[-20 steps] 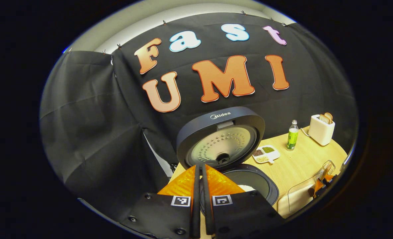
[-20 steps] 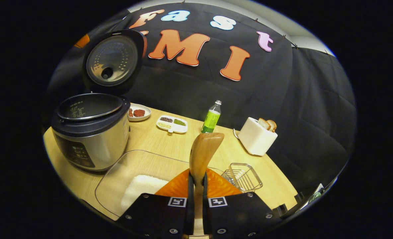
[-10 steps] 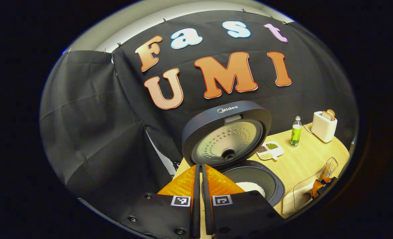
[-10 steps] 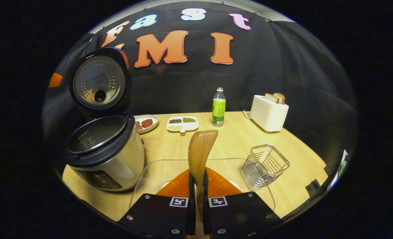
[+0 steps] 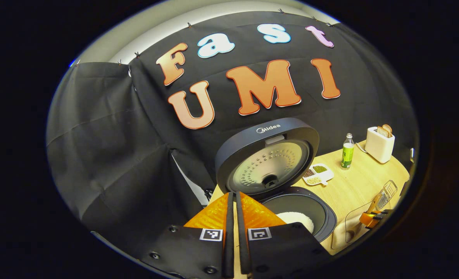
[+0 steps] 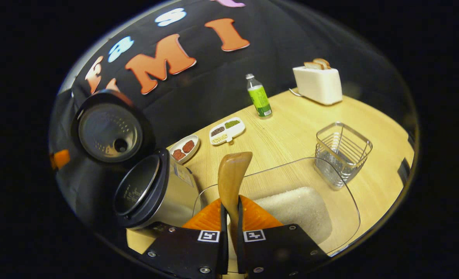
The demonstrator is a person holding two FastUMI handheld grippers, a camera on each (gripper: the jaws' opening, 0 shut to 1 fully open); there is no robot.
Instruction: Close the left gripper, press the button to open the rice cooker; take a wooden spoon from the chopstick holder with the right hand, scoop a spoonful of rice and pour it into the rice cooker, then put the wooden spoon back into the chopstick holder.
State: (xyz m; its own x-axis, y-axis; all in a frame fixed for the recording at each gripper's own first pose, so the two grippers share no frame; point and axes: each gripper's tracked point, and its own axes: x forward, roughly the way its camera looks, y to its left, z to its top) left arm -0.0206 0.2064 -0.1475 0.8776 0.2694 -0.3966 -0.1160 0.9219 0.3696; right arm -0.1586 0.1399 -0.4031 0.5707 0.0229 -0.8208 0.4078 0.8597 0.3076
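Rice (image 6: 295,207) is heaped in a clear tub (image 6: 345,193) on the wooden table (image 6: 291,131), directly ahead of the right gripper (image 6: 230,217). That gripper's fingers are clamped on the handle of a wooden spoon (image 6: 231,178), whose bowl is raised above the tub's near rim and tilted slightly to the right. Nothing can be seen in the bowl from this side. The wire holder (image 6: 342,153) is placed just beyond the tub's far right corner and is seen upright.

The cooker (image 6: 156,192) is set to the left of the tub, its lid (image 6: 109,130) swung fully up and back. In the left gripper view a patch of white rice (image 5: 297,219) is seen at the bottom of the pot (image 5: 303,207). The left gripper (image 5: 235,232) is held just in front of the cooker, over its near edge, with its fingers brought together and nothing between them.

Farther back on the table, a divided dish (image 6: 226,130) of grains and a small plate (image 6: 183,148) with reddish pieces are laid near the cooker. A green bottle (image 6: 259,97) is stood beyond them, and a white toaster (image 6: 318,79) with two slices in it is placed at the far right, well apart from the tub.
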